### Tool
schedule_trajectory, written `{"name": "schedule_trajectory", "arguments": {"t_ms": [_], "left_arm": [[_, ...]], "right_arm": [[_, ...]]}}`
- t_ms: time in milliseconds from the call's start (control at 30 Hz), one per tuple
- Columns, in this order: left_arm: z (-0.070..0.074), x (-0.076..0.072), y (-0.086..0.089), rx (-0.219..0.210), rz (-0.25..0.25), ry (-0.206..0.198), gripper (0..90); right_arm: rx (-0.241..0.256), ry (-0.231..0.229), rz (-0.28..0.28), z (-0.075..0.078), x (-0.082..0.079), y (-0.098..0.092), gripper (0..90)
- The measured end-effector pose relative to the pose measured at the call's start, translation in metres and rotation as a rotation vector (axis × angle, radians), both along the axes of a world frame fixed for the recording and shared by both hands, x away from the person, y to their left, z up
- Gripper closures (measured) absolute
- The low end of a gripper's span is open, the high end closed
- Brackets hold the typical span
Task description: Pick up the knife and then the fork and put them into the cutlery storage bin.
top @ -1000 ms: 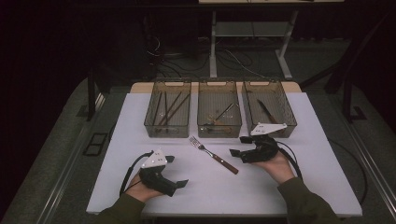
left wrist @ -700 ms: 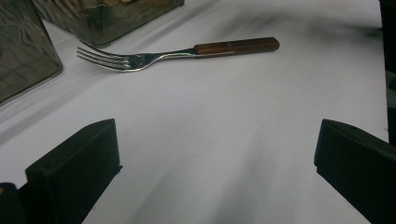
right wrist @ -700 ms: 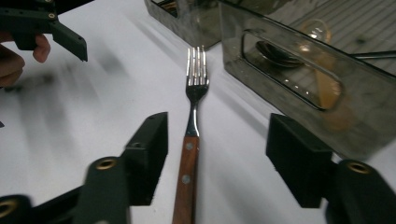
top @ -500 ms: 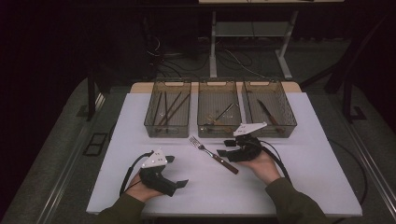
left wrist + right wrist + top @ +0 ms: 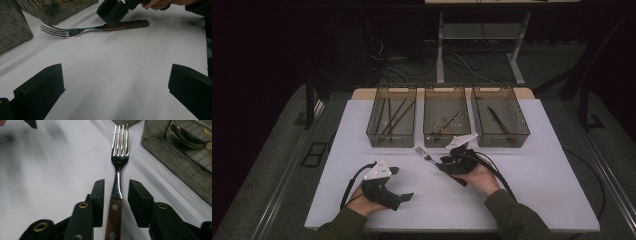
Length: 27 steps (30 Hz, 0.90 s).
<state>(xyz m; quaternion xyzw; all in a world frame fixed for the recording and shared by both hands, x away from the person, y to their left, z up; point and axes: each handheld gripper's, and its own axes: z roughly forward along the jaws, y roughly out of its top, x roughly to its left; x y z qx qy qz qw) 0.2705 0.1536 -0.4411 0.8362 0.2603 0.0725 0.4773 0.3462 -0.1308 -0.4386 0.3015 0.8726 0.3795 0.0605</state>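
The right gripper (image 5: 116, 202) straddles the fork (image 5: 117, 182), jaws narrow but unclosed; an off-centre pinch could spin it, while the left gripper (image 5: 398, 184) gapes wide.

fork (image 5: 117, 195): silver tines and neck, brown wood handle, pale metal rivets
right gripper (image 5: 116, 202): black jaws, brass-coloured pins, grey plate on top
left gripper (image 5: 112, 92): black jaws, grey plate on top
worktop (image 5: 537, 170): plain white, no pattern
bins (image 5: 393, 117): three, smoky grey see-through plastic, grid pattern on floor
spoon (image 5: 187, 137): dark polished metal, in bin
sleeves (image 5: 517, 217): olive green
floor (image 5: 272, 165): dark grey
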Motion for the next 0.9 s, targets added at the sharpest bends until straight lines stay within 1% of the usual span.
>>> {"name": "schedule_trajectory", "arguments": {"t_ms": [133, 333, 500, 900], "left_arm": [[0.000, 0.000, 0.000, -0.001, 0.000, 0.000, 0.0], [0.000, 0.000, 0.000, 0.001, -0.002, 0.000, 0.0], [0.000, 0.000, 0.000, 0.003, -0.003, -0.002, 0.0], [0.000, 0.000, -0.001, 0.004, -0.004, 0.000, 0.0]], "right_arm": [[-0.013, 0.007, -0.001, -0.002, 0.001, 0.002, 69.5], [-0.046, 0.007, 0.008, -0.007, 0.000, 0.007, 71.2], [-0.069, -0.022, 0.005, -0.008, -0.003, 0.010, 74.0], [-0.083, -0.049, 0.002, -0.009, -0.007, 0.012, 77.5]]}}
